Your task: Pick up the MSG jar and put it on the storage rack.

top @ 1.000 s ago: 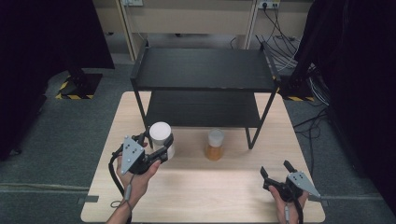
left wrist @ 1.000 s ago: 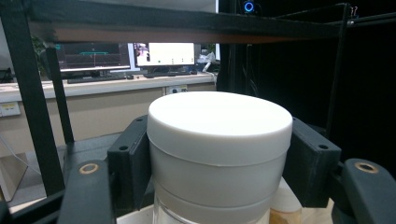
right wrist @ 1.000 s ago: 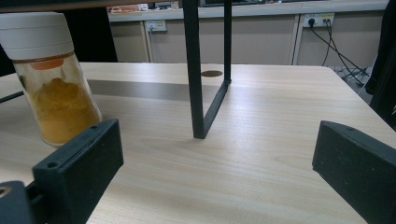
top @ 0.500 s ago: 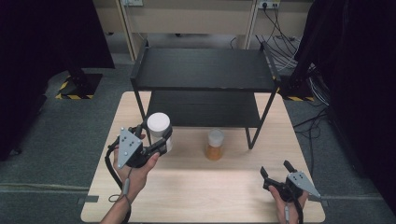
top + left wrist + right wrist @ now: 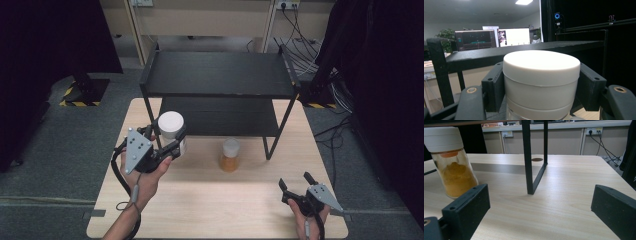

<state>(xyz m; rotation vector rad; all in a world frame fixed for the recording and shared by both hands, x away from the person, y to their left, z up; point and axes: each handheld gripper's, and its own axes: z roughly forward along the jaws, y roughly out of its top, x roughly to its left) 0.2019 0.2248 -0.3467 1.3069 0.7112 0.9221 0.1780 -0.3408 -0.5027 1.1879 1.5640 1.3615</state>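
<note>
The high view looks down and forward over the table [image 5: 210,200] and black rack [image 5: 217,75], while the left gripper view sits close behind a white-lidded jar [image 5: 541,75], facing the rack, and the right gripper view looks low across the tabletop, sharing the rack's leg [image 5: 527,157].

Overall light: even, moderate; the table [image 5: 210,200] is the brightest area of the high view, its surroundings dark.
Source: ceiling panel [image 5: 524,2] in the left gripper view, blown out white.
Shadows: soft, cast by the rack [image 5: 217,75] on the table's far half; a band of shade under the rack in the right gripper view.
Glare: lid [image 5: 541,62] top washed out; monitors [image 5: 514,37] overexposed.
Blur: high view soft and low in detail; near jaws slightly out of focus.
</note>
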